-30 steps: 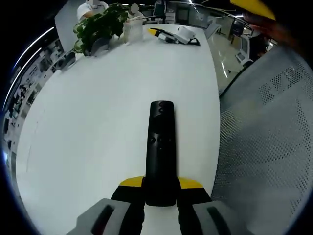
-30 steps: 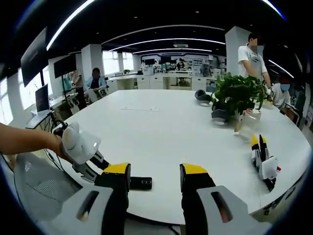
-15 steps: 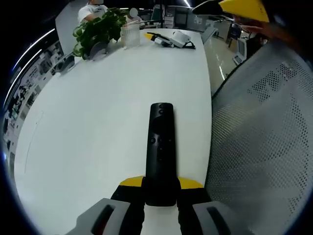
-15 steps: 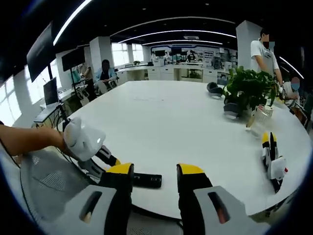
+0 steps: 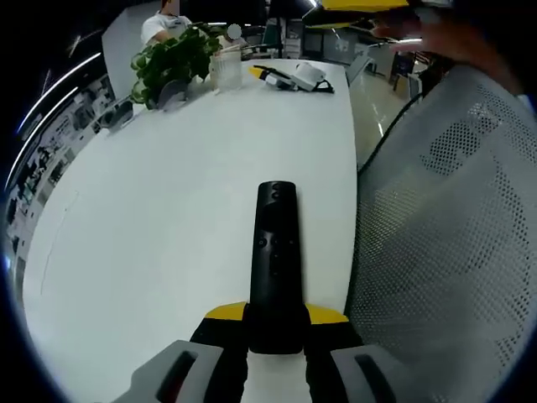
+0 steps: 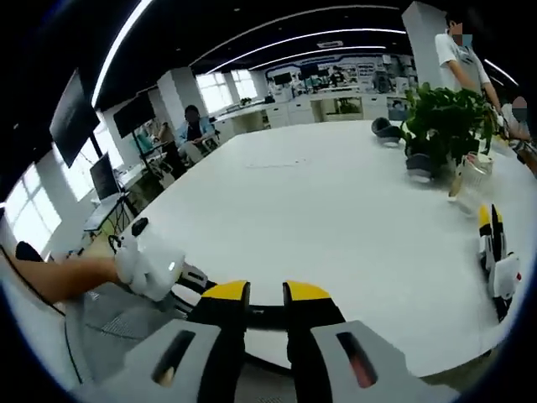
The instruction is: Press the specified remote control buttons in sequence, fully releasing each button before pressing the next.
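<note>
In the left gripper view, the left gripper is clamped on the near end of a black remote control. The remote points away from the camera, over a big white table. Small round buttons show on its top side. The remote sits close to the table's right edge. To the right of that edge is a grey mesh chair back.

At the far end of the table stands a green potted plant with a clear glass jar just beside it. To the right of the jar lies a spare yellow and white gripper. At the very top of this view a yellow jaw tip and a blurred hand show.

In the right gripper view, the right gripper has its yellow-tipped jaws close together, with a thin gap between them and nothing held. Just past the tips, the dark remote shows in the gap. The left gripper comes in from the left, held by a hand. This view also shows the room: the plant on the right, a seated person far off on the left, and a standing person at the far right.
</note>
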The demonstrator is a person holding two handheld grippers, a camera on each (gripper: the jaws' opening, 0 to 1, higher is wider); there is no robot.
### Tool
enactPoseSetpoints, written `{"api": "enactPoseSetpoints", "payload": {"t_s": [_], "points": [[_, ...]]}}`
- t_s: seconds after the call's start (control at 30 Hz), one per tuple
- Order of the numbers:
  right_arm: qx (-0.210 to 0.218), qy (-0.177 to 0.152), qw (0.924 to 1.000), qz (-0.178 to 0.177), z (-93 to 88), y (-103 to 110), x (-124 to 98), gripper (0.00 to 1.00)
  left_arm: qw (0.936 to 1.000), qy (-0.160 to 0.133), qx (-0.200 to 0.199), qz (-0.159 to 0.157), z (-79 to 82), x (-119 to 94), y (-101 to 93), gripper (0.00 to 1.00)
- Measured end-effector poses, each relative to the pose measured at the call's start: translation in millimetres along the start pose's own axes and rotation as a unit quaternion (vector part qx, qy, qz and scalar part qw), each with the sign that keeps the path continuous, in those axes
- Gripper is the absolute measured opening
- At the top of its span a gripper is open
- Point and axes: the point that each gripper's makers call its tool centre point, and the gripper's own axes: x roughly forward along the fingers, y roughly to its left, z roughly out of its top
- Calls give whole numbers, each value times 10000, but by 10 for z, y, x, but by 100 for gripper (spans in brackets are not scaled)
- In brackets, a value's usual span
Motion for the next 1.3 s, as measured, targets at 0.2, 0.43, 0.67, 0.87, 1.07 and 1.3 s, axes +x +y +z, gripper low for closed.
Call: {"api": "enactPoseSetpoints", "payload": {"t_s": [0.2,0.43,0.67,0.87,1.07,1.3], "points": [[80,60,9998,179,134,-33,155,10,10000,-85,19,-12,-2,-4,-5,24],[-62,229,9997,-34,271,-164,341,6,9995,-307,-11,-39,-2,-9,-7,25],[171,781,9968,-52,102,-248,573,0,9991,-430,2,-62,2,-12,-10,25],[201,1425,9896,-75,-149,-233,677,0,9990,-429,47,-87,0,-11,-11,25],[211,2121,9769,-186,-451,-301,827,0,9990,-430,75,-110,0,-13,-11,25],[631,2866,9550,-438,-731,-422,855,0,9987,-474,101,-142,-1,-16,-13,25]]}}
